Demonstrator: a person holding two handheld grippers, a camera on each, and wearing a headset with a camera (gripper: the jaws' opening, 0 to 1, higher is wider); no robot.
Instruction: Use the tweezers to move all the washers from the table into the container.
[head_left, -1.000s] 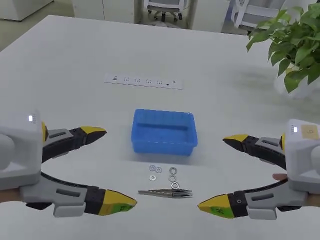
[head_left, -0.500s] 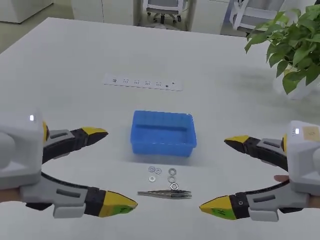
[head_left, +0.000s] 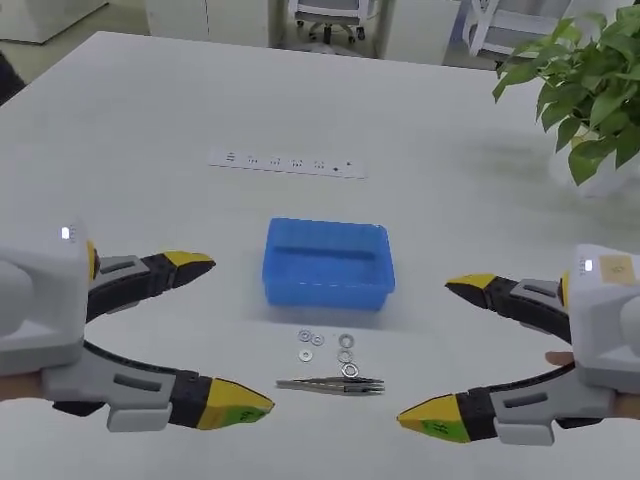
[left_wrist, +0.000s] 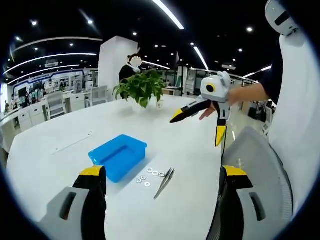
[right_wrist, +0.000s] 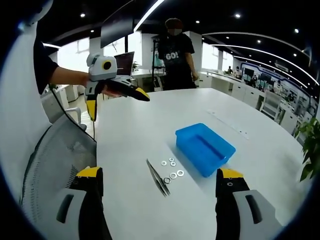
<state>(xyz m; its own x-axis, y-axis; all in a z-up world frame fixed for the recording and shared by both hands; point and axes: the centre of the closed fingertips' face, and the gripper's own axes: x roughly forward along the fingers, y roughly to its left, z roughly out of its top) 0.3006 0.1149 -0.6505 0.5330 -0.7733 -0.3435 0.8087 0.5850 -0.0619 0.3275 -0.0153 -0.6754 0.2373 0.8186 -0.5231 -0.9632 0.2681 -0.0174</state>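
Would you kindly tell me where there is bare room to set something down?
Bare table lies between the container and the power strip, and beside the container toward the left claw and right claw. Crowded: just in front of the container, with washers and tweezers.

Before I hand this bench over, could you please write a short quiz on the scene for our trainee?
1. Fill in: the jaws of the left tool and the right tool both stand ____.
2. True or false: the left tool holds the tweezers.
3. Where are the washers? A inside the blue container; B on the table, between container and tweezers; C in the right tool.
Key: 1 open; 2 false, the tweezers lie on the table; 3 B.
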